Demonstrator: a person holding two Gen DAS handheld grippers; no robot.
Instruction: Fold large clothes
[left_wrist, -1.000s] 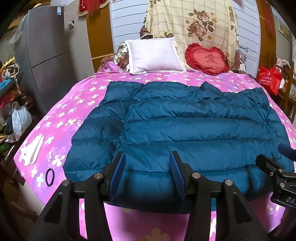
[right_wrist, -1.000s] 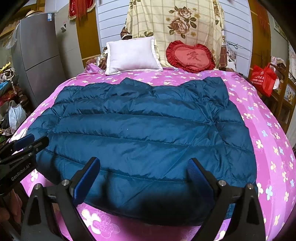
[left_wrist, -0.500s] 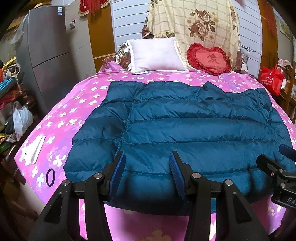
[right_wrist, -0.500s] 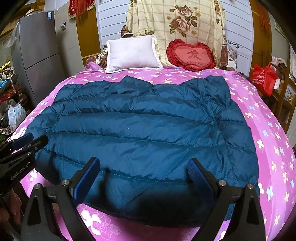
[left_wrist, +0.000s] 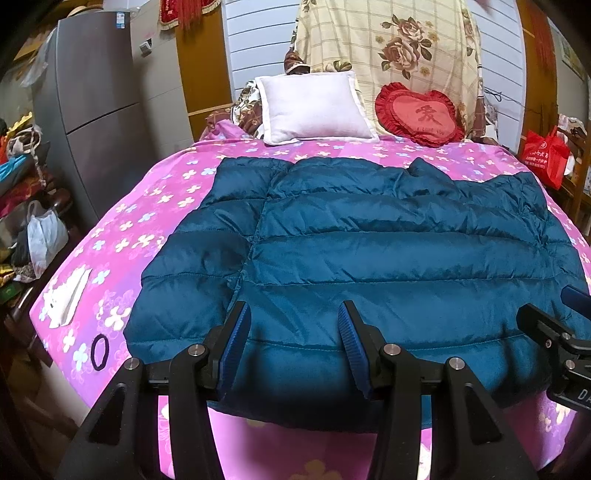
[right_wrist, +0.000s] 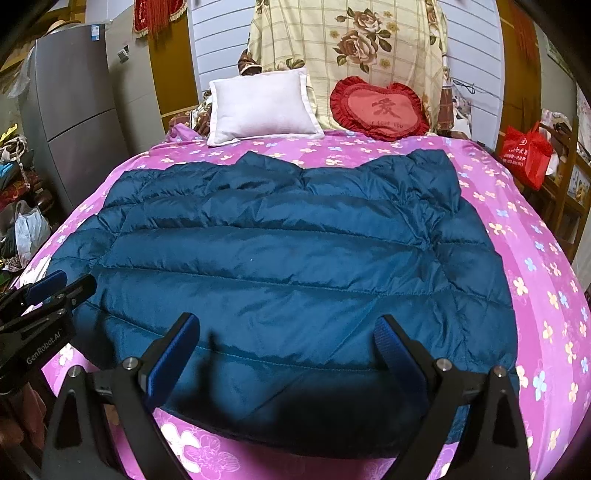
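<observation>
From the left wrist, a bed (left_wrist: 147, 206) under a pink flower-printed sheet fills the room's middle, a grey fridge (left_wrist: 96, 110) at ten o'clock and a red bag (left_wrist: 545, 157) at two. A teal quilted down jacket (left_wrist: 369, 251) lies spread flat across it (puffy, ribbed in horizontal bands). The left gripper (left_wrist: 291, 343) hangs released above its near hem. From the right wrist, a white pillow (right_wrist: 262, 107) and red heart cushion (right_wrist: 380, 109) lean at twelve; the right gripper (right_wrist: 286, 354) gapes wide, grasping nothing.
</observation>
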